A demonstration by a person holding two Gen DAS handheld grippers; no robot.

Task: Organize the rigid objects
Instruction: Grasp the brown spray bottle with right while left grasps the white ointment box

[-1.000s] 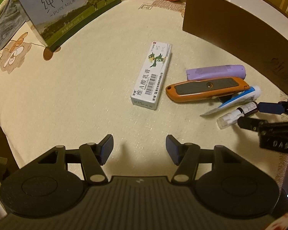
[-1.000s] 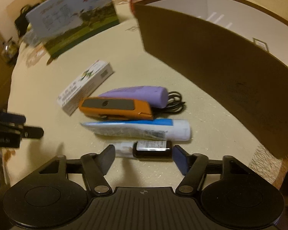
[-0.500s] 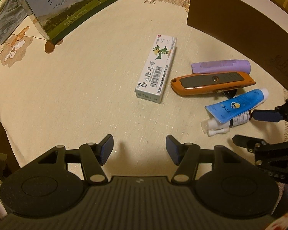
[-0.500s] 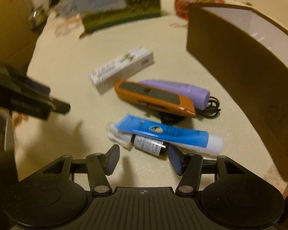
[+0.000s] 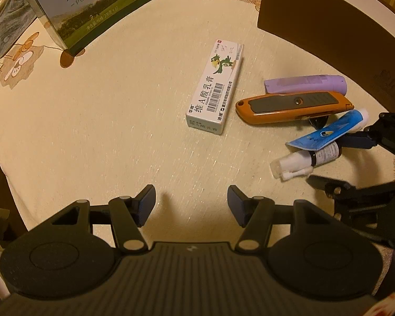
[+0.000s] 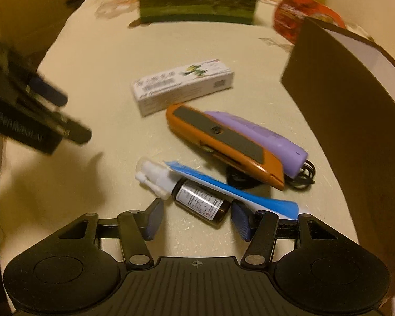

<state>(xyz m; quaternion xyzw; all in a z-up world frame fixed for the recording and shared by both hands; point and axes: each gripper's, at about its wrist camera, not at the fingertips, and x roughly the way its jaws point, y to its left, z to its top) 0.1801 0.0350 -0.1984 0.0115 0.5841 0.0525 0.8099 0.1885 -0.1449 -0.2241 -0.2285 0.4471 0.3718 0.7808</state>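
Your right gripper (image 6: 194, 217) has its jaws apart around the little brown bottle (image 6: 200, 202), just beside the blue tube (image 6: 231, 189), ready to pinch it. Your left gripper (image 5: 189, 205) waits wide, holding nothing.

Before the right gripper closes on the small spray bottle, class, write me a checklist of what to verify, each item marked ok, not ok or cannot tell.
1. Right gripper jaws apart, pads not pressing: ok.
2. Spray bottle lined up between the pads: not ok, it lies slanted, only its base near them.
3. Blue tube clear of the bottle: not ok, it overlaps it.
4. Left gripper open, empty, out of the way: ok.
5. Orange utility knife blade retracted: cannot tell.
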